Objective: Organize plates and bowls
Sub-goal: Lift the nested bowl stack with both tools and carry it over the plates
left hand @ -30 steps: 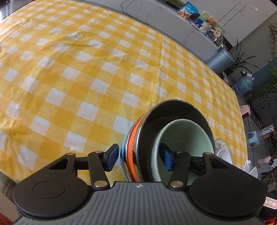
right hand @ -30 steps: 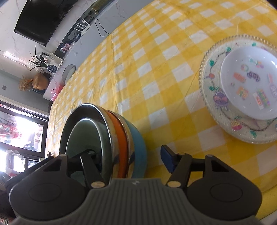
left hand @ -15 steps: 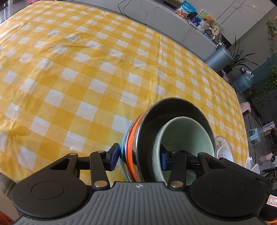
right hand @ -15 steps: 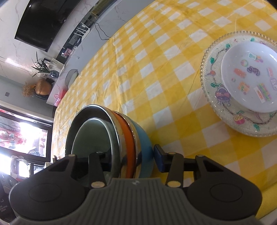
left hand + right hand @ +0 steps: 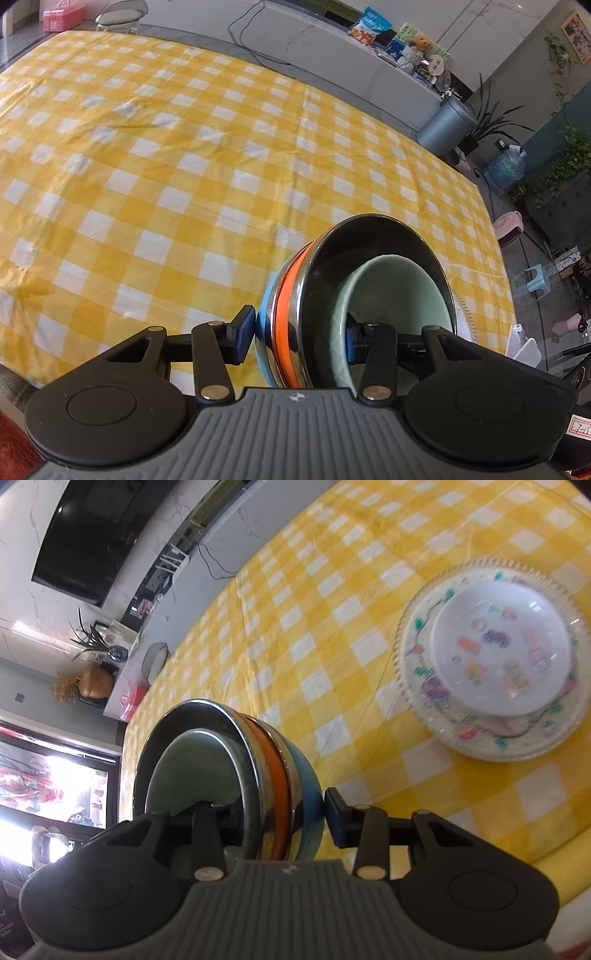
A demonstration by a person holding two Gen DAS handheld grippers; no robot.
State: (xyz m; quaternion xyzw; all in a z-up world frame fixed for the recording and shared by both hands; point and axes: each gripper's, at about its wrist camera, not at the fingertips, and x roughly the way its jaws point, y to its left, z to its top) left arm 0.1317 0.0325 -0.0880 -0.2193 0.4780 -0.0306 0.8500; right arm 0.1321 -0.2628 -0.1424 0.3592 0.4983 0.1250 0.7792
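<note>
Over the near edge of the tabletop point(image 5: 155, 155), both grippers point steeply down and forward, each clamped on the same bowl stack point(image 5: 295, 310) from opposite sides.

Left gripper point(image 5: 295, 334): jaws at a middling width, gripping the stack's wall. One blue pad point(image 5: 243, 332) sits against the outside, the other is inside the innermost bowl. Its jaws closed a little a moment ago and now sit on the stack.

Right gripper point(image 5: 275, 818): jaws somewhat narrower, just been closing, now clamped on the opposite wall. Outer pad point(image 5: 334, 818) touches the blue shell; the inner finger is half hidden inside the bowls.

Stack hangs between the two grippers, tipped on edge, mouth sideways. Nested from outside in: blue bowl point(image 5: 306, 786), a steel layer, orange bowl point(image 5: 286, 306), steel bowl point(image 5: 373, 240), pale green bowl point(image 5: 391, 295) innermost. Whether its underside touches the cloth cannot be told.

Further out, toward the right edge in the right view: a patterned glass plate point(image 5: 417, 672) with a white plate point(image 5: 502, 653) carrying coloured prints on top, well apart from the stack. View is blurred there.

Cloth is a yellow and white check.
</note>
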